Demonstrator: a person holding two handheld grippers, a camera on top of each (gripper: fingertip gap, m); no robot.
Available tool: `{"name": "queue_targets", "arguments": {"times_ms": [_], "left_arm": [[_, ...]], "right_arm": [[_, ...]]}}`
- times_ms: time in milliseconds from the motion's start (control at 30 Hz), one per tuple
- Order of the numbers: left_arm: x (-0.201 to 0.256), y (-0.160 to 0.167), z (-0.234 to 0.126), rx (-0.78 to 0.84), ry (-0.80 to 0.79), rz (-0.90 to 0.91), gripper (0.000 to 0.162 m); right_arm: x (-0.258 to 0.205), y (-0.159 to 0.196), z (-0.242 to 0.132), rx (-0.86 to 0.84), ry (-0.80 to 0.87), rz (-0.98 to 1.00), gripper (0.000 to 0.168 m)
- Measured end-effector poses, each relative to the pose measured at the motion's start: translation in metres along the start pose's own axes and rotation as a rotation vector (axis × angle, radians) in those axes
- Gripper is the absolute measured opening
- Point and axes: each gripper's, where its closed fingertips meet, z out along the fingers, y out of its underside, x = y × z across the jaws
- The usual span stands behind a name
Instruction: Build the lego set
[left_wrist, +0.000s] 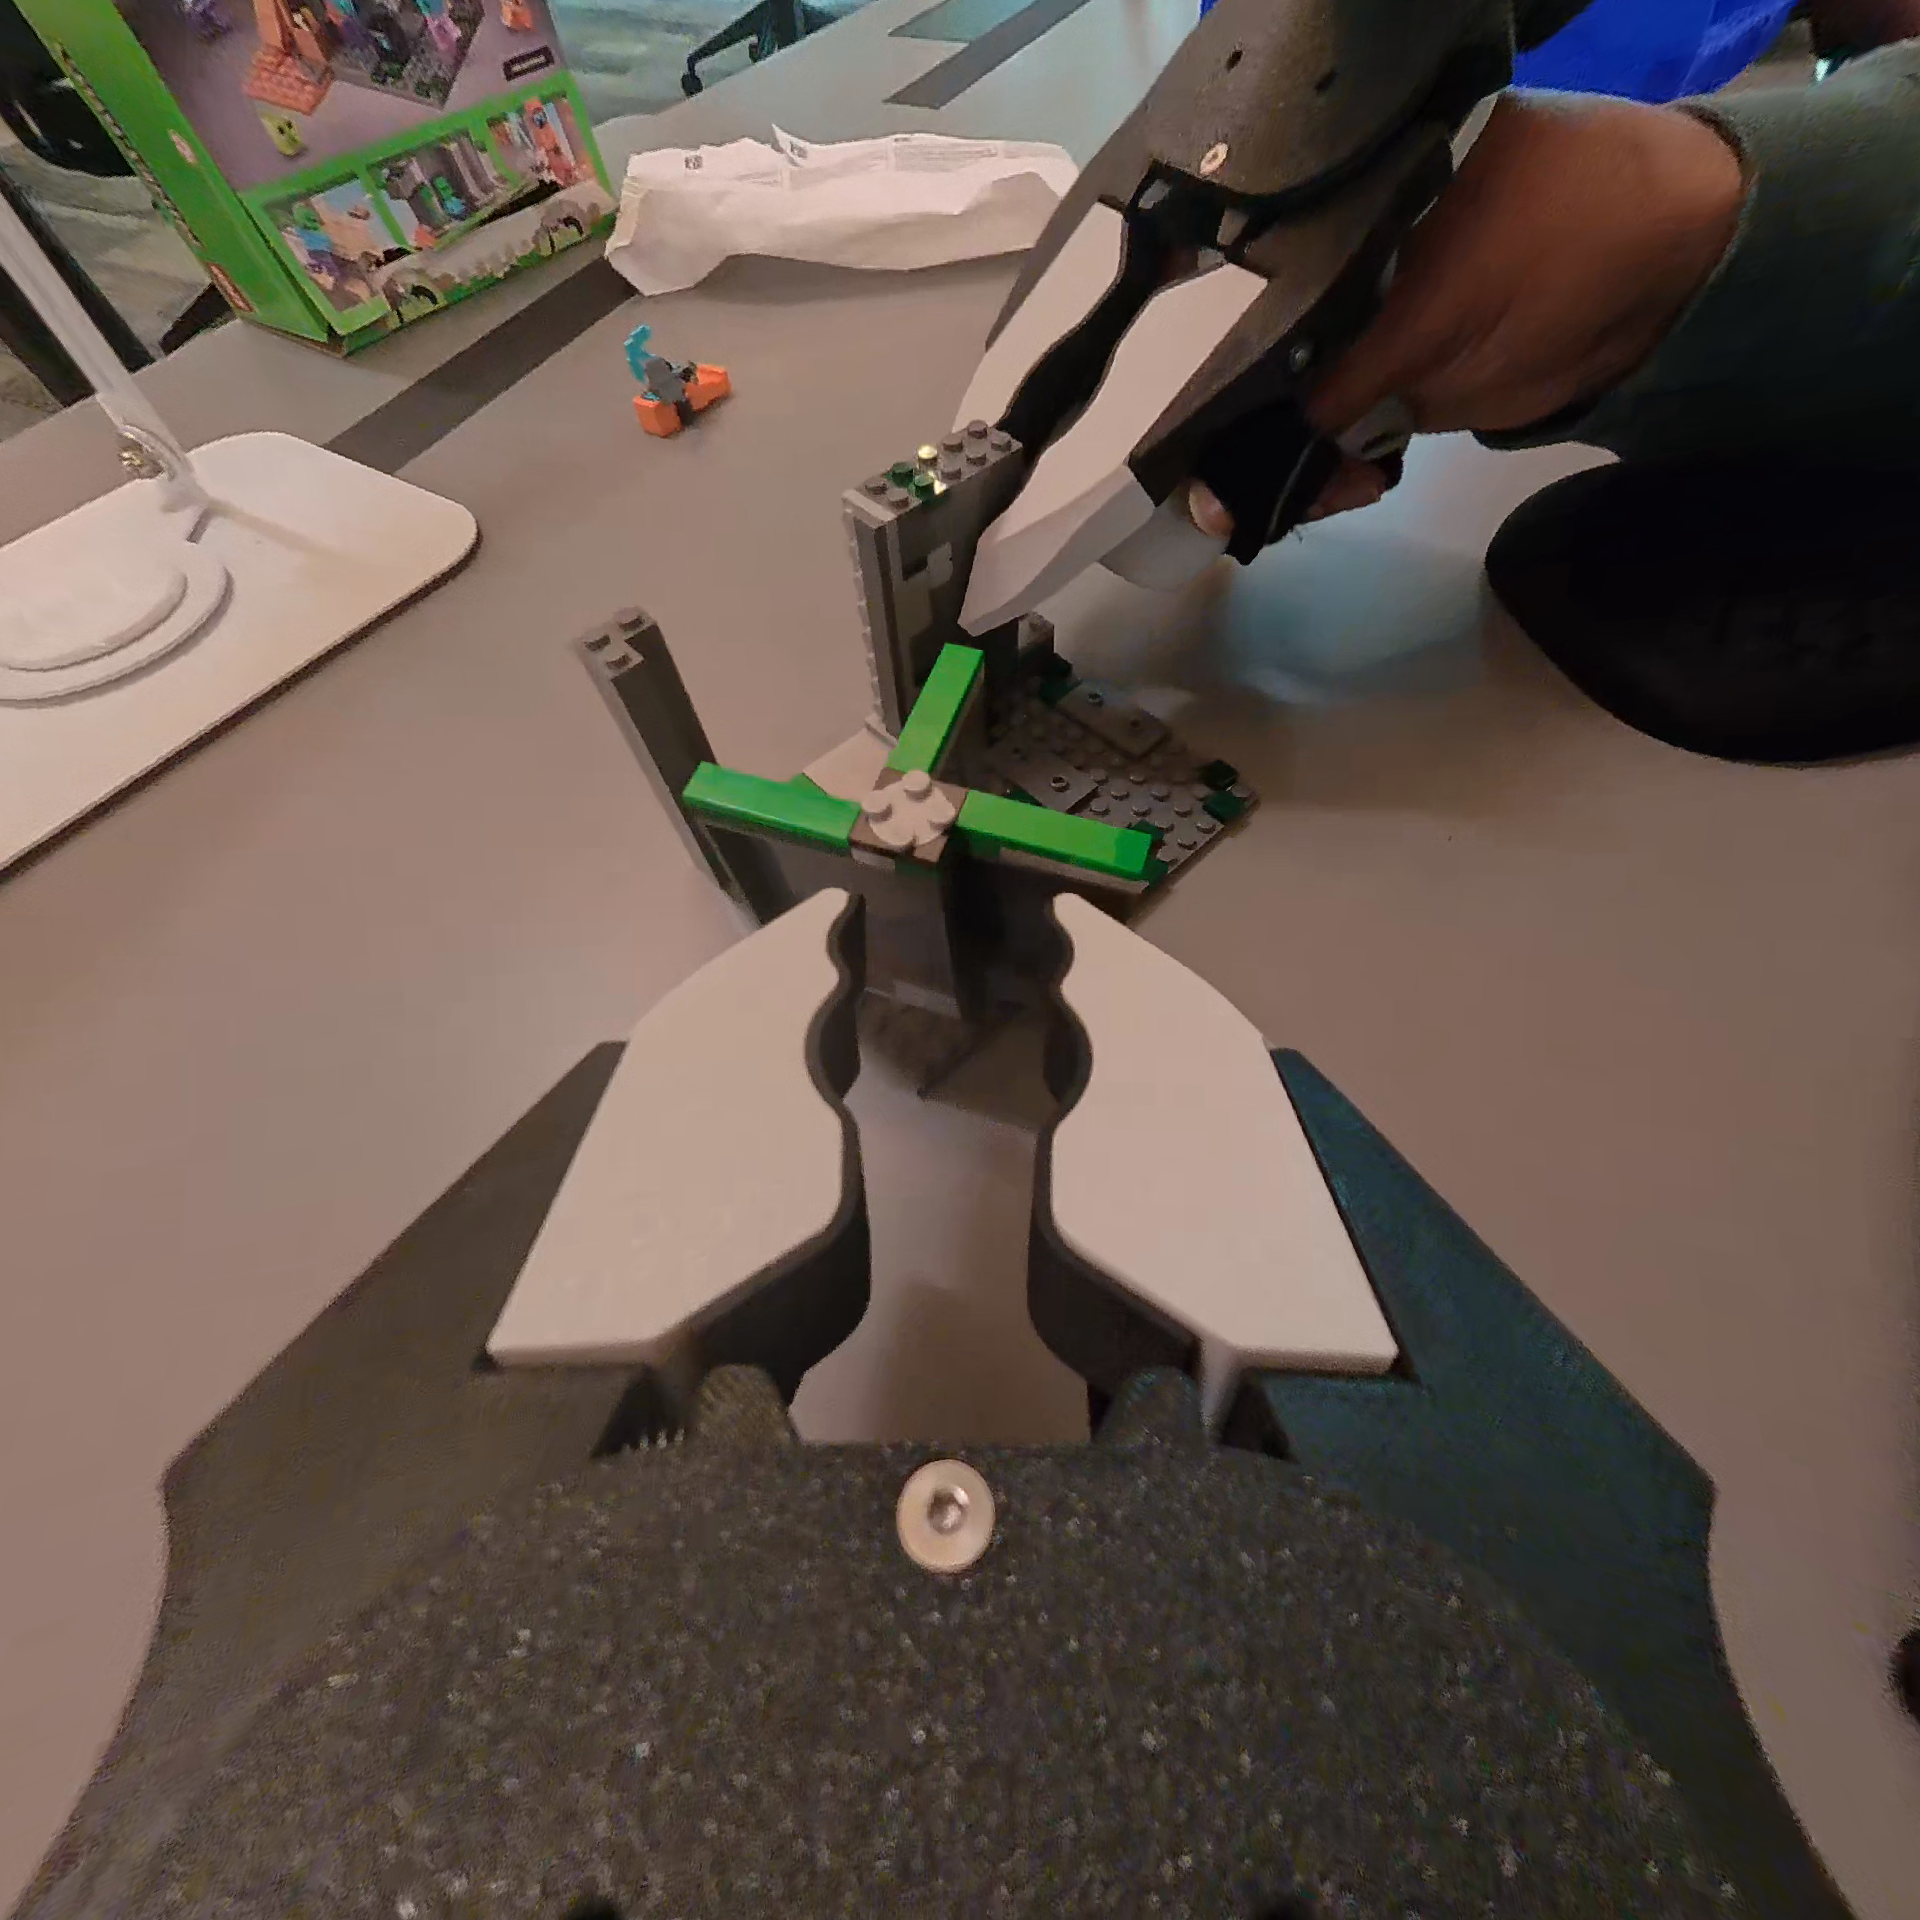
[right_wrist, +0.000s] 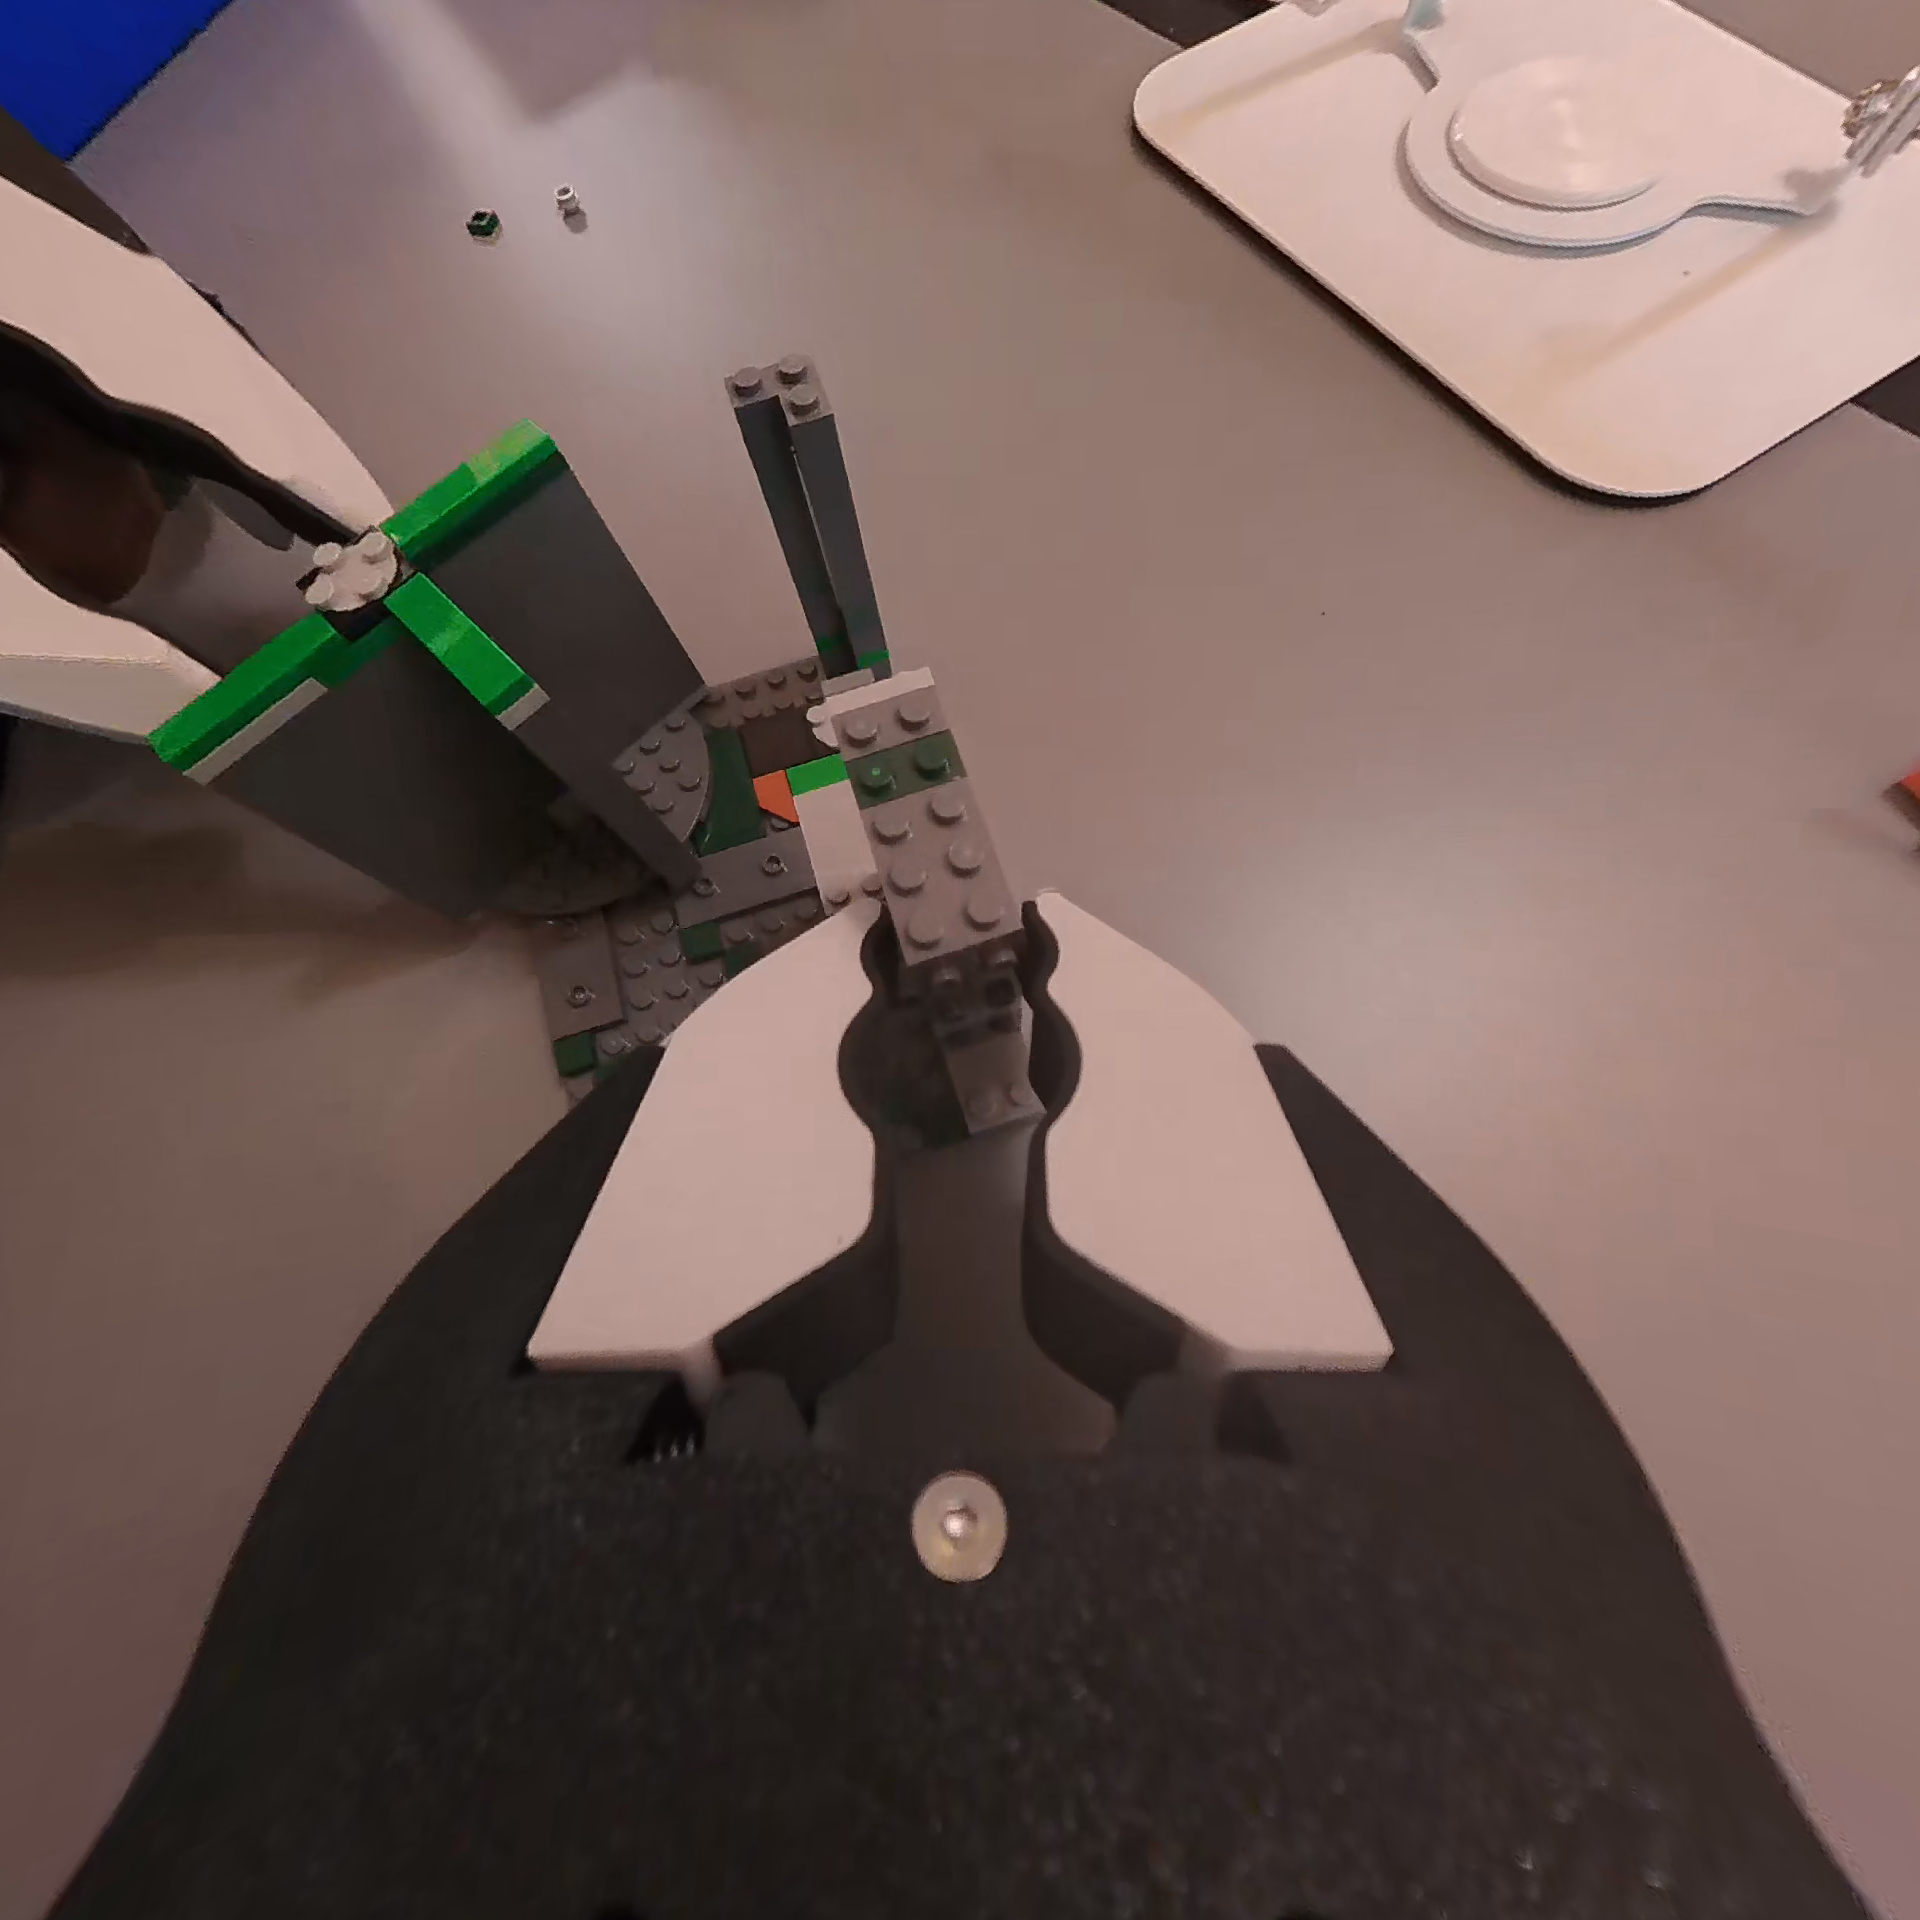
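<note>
A partly built lego model stands on a grey studded baseplate (left_wrist: 1101, 779) (right_wrist: 644, 977). It has a dark grey corner wall topped with green strips (left_wrist: 1029, 826) (right_wrist: 457, 634) and a round grey stud piece (left_wrist: 912, 816). My left gripper (left_wrist: 951, 920) (right_wrist: 296, 592) is shut on this wall's corner. A taller grey studded pillar (left_wrist: 940, 468) (right_wrist: 925, 831) rises at the back. My right gripper (right_wrist: 956, 920) (left_wrist: 987, 613) is shut on it from above. A thin dark grey column (left_wrist: 649, 717) (right_wrist: 805, 499) stands beside the model.
A green lego box (left_wrist: 343, 177) and a crumpled white paper bag (left_wrist: 831, 208) lie at the back. A small orange and blue figure (left_wrist: 670, 390) sits in front of them. A white stand base (left_wrist: 208, 540) (right_wrist: 1558, 260) is to the side. Two tiny loose pieces (right_wrist: 483, 221) lie on the grey table. Across from one pair of fingers to the other is roughly 12 cm.
</note>
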Motion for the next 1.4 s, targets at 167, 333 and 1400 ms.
{"name": "queue_targets", "arguments": {"times_ms": [167,333,1400], "left_arm": [[0.007,-0.004,-0.006,0.048,0.036,-0.002,0.031],[0.018,-0.01,-0.007,0.1,0.073,-0.016,0.036],[-0.034,0.009,0.0,0.006,-0.242,-0.072,0.009]], "right_arm": [[0.002,0.0,0.0,0.015,0.023,0.033,0.022],[0.005,-0.001,0.001,0.033,0.059,0.073,0.022],[-0.019,0.007,-0.007,0.115,0.167,0.168,0.02]]}}
